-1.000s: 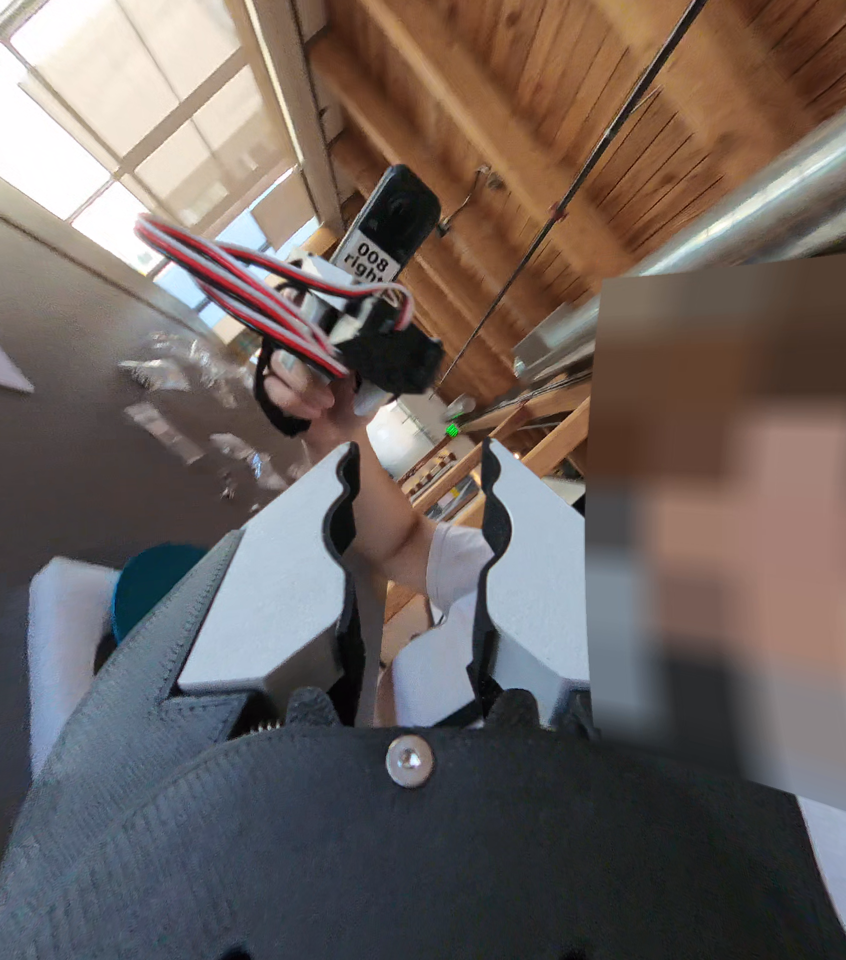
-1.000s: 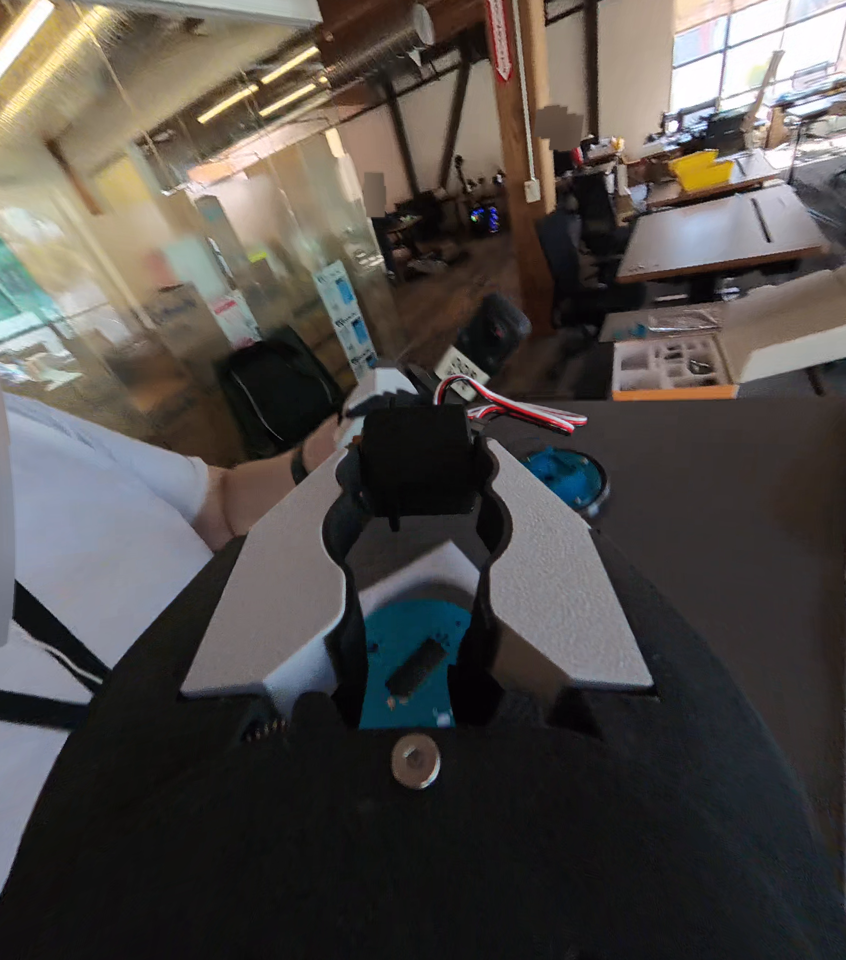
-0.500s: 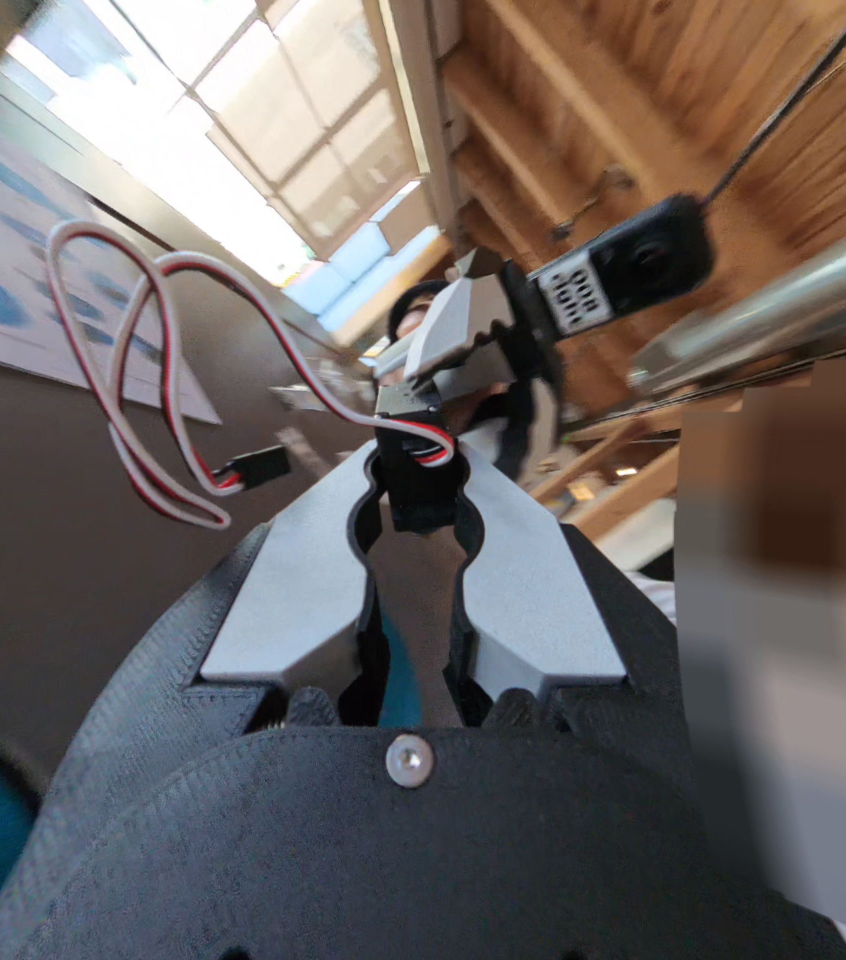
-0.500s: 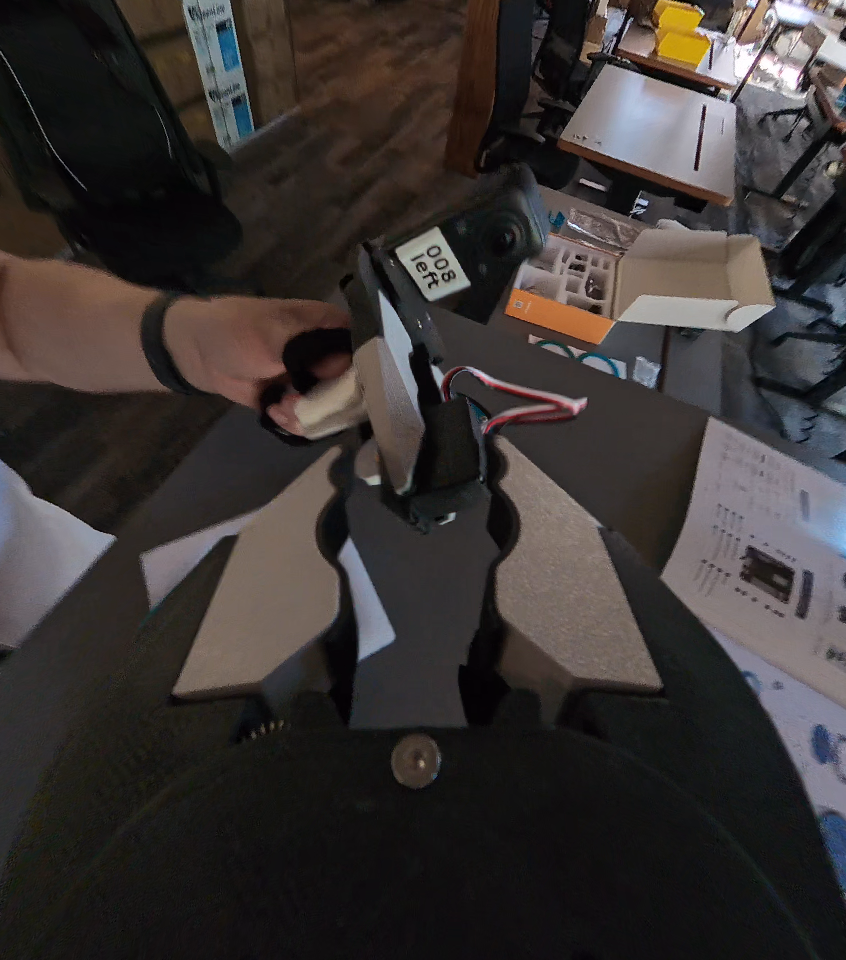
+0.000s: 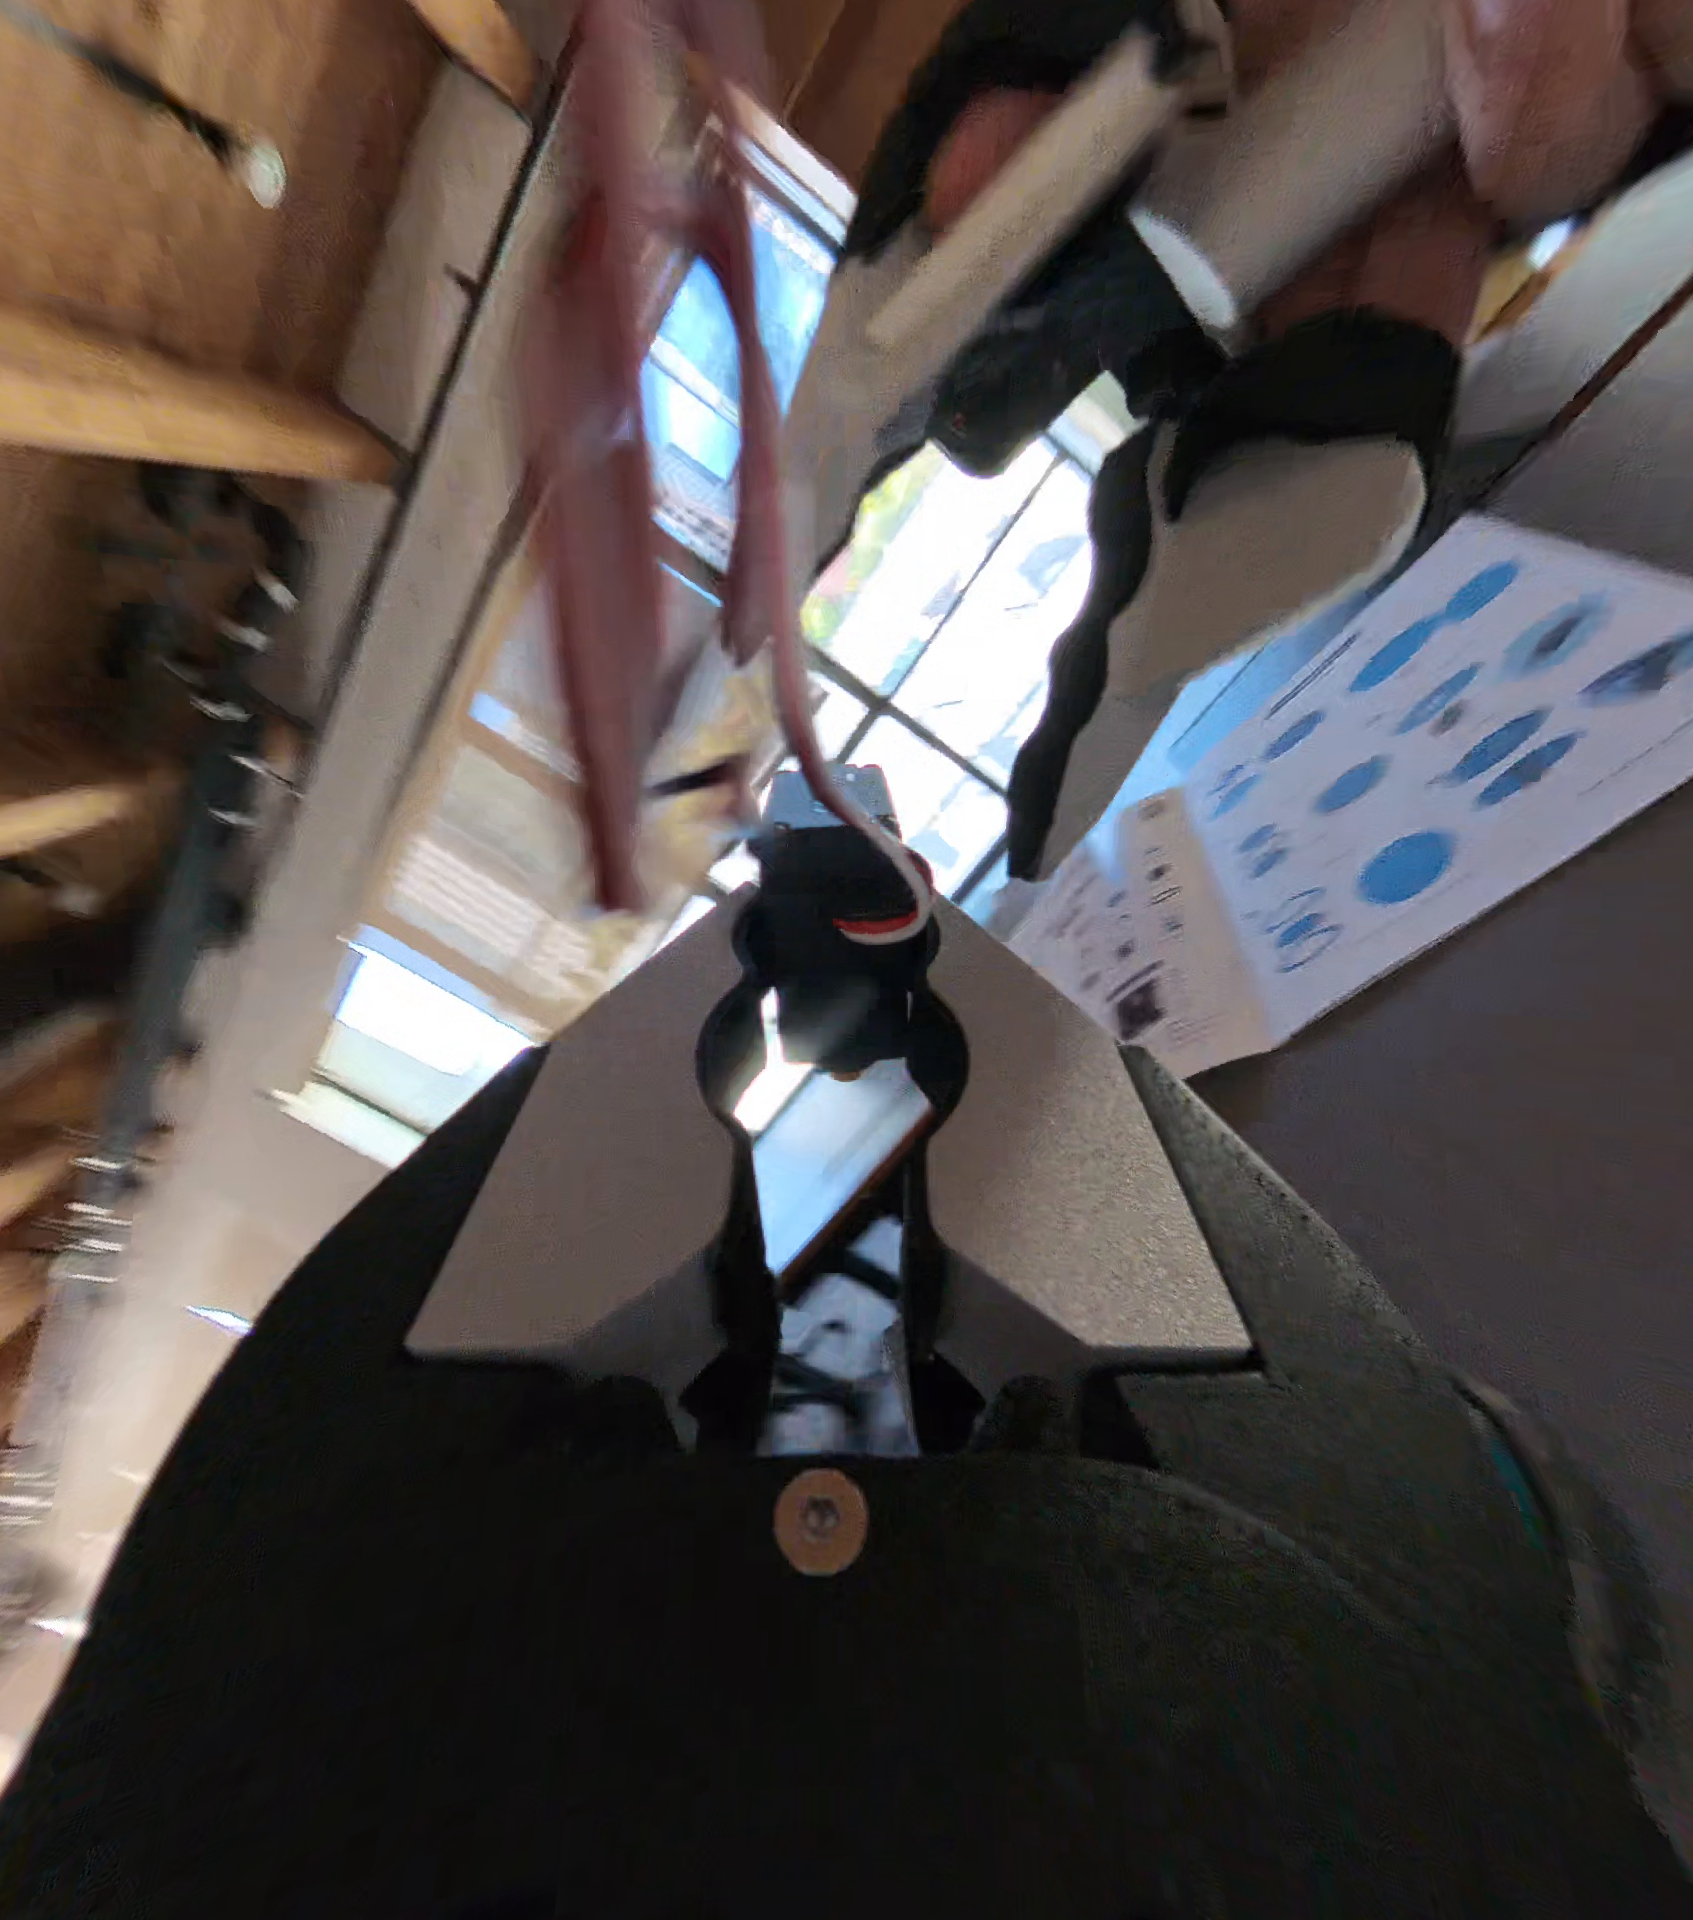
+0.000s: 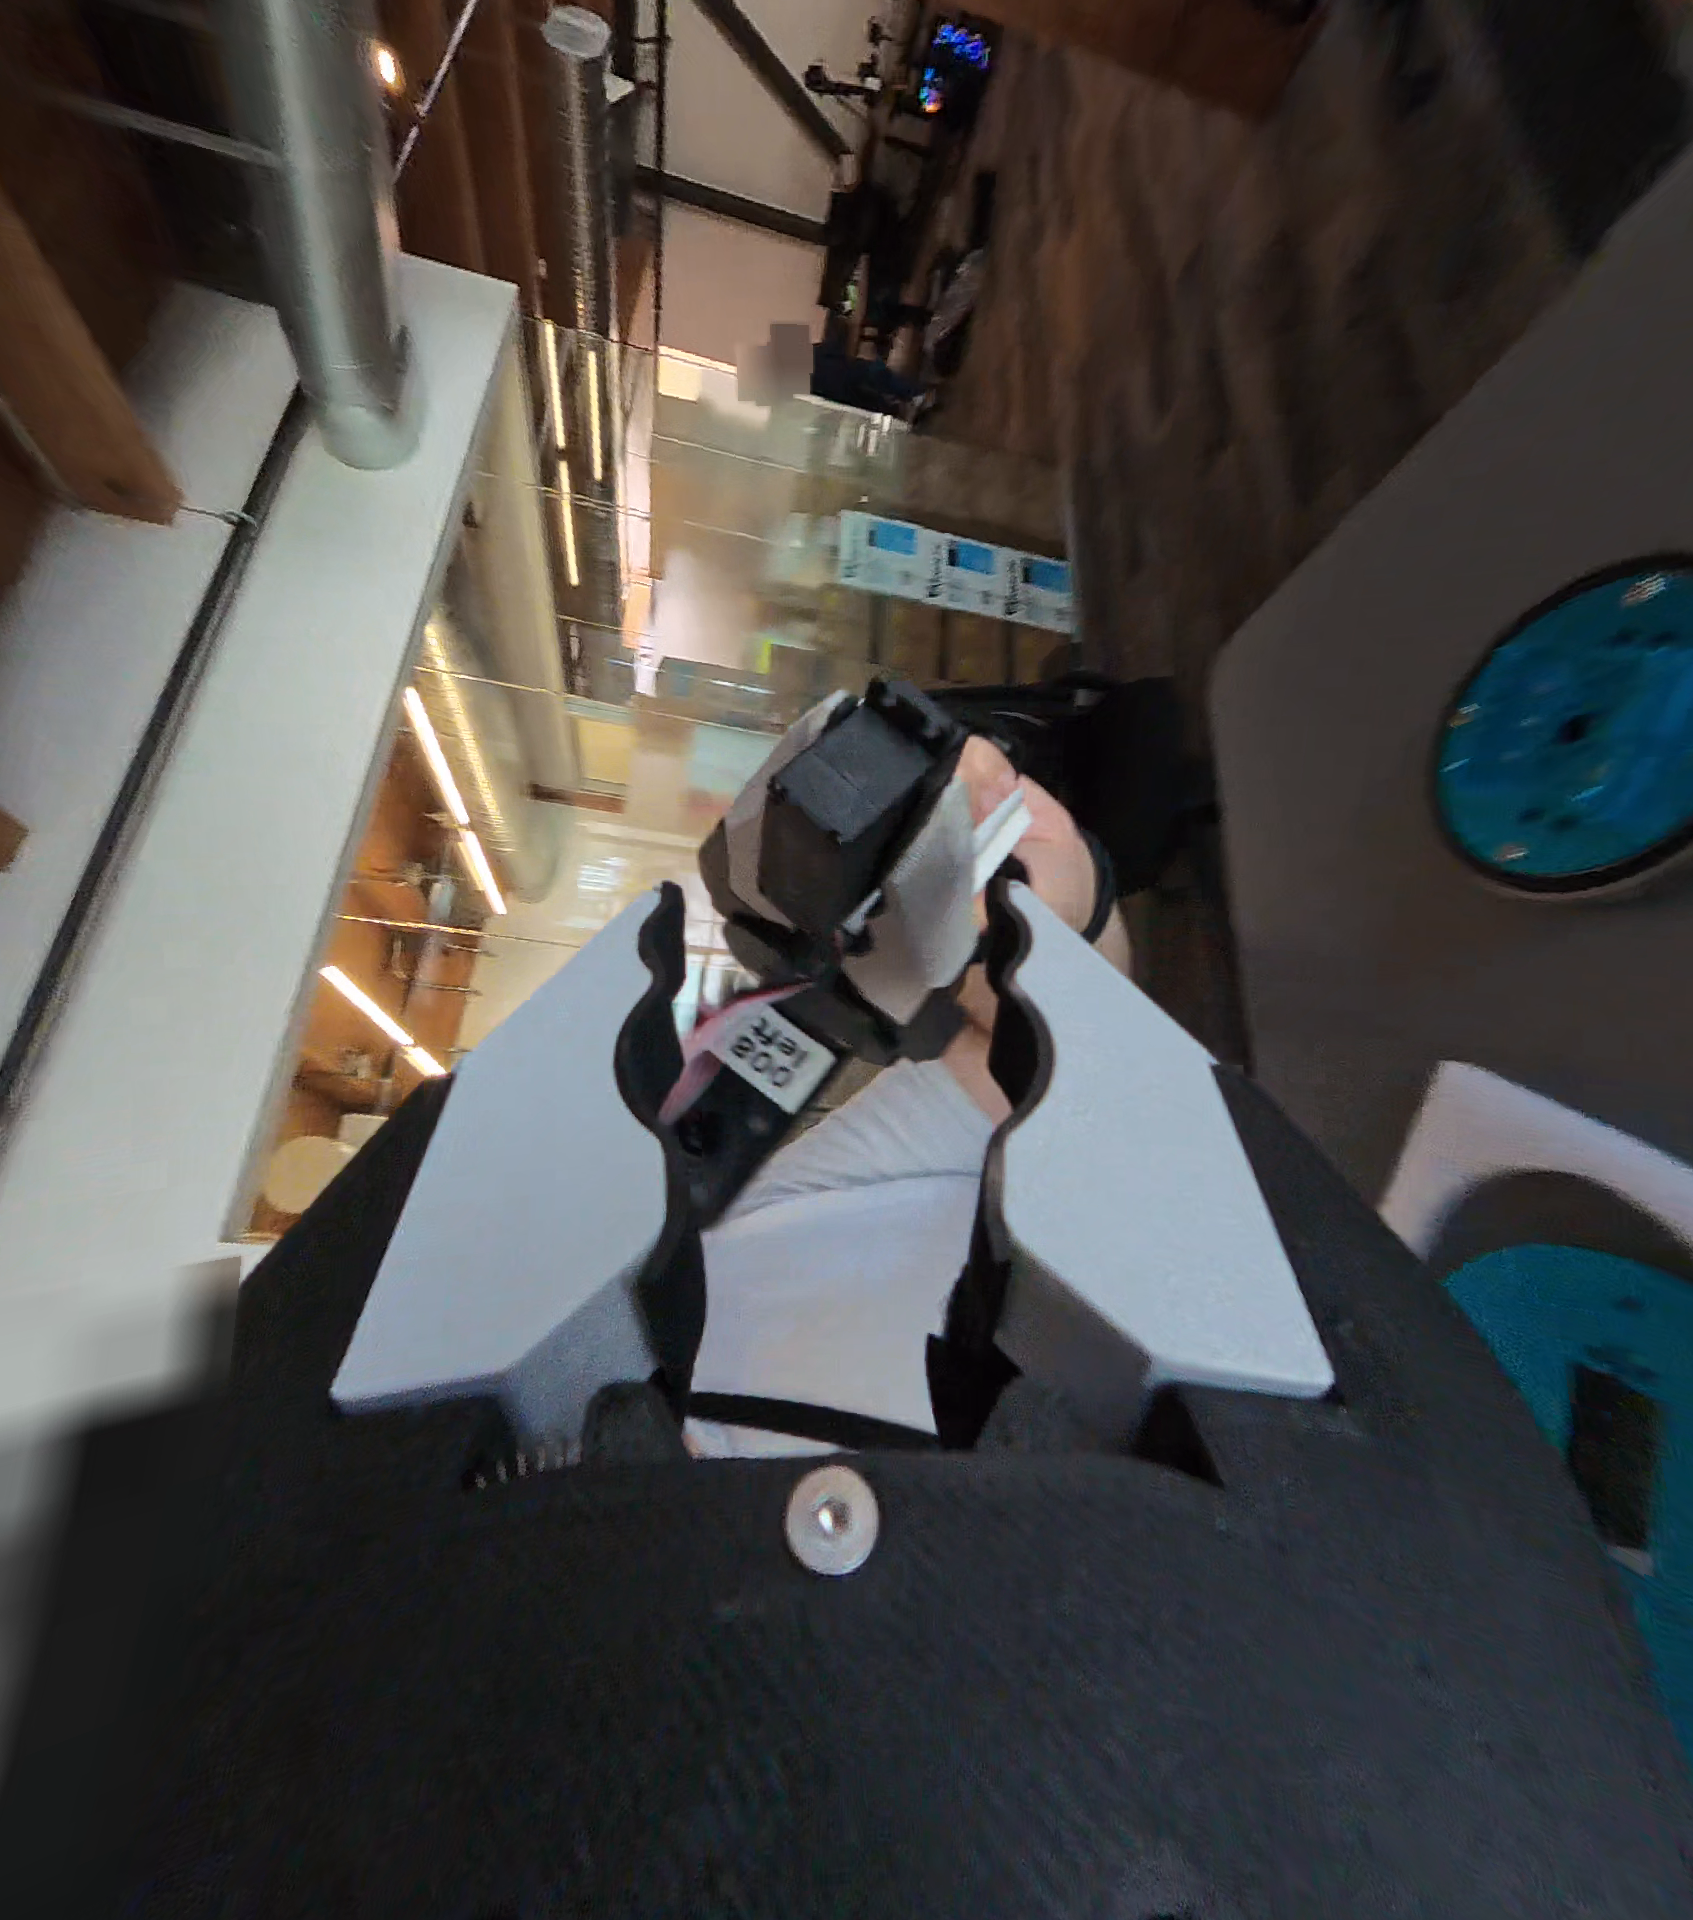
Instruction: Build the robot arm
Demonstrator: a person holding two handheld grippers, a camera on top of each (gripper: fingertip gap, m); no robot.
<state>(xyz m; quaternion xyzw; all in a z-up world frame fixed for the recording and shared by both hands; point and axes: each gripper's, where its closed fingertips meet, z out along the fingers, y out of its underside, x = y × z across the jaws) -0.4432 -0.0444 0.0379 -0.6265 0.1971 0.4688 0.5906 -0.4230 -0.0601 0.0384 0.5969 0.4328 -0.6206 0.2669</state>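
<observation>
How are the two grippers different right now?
The left gripper is shut on a small black servo motor; the right gripper is open and holds nothing. The left one's fingers sit close together, the right one's wide apart. Both have grey fingers with wavy black edges.

- A white label (image 6: pixel 777 1060) with black print sits close to the centre of the right wrist view, toward 7 o'clock. It is on the black camera body of the left gripper (image 6: pixel 837 873), just under the black servo (image 6: pixel 821 800) clamped in that gripper.
- A white printed sheet (image 5: pixel 1444 790) with blue figures and small text lies at 2 o'clock in the left wrist view; it is too blurred to read.
- White-and-blue printed boxes (image 6: pixel 956 571) stand far off at 12 o'clock; their print is too small to read.
</observation>
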